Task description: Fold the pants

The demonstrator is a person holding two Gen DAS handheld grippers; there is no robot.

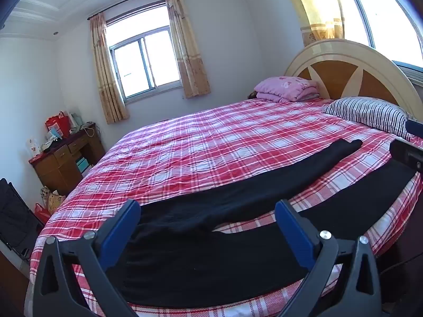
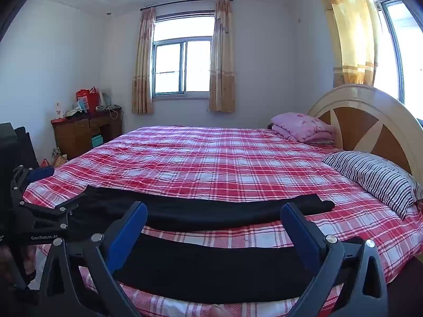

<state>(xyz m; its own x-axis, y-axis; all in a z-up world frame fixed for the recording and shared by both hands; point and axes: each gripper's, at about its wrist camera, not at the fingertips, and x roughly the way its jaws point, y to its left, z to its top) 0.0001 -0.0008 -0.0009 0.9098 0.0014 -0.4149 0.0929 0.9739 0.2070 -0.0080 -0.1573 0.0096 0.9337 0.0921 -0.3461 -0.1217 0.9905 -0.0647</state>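
Black pants (image 1: 211,251) lie flat along the near edge of the bed, waist to the left and the two legs spread apart running to the right. They also show in the right wrist view (image 2: 211,264). My left gripper (image 1: 208,219) is open and empty, hovering just above the waist and crotch. My right gripper (image 2: 214,219) is open and empty above the middle of the legs. The left gripper's body (image 2: 37,211) shows at the left of the right wrist view; part of the right gripper (image 1: 407,153) shows at the right edge of the left wrist view.
The bed has a red plaid sheet (image 2: 224,163). A striped pillow (image 2: 375,177) and a folded pink blanket (image 2: 301,126) lie by the headboard (image 2: 370,121). A wooden desk (image 2: 87,129) with clutter stands at the far left wall.
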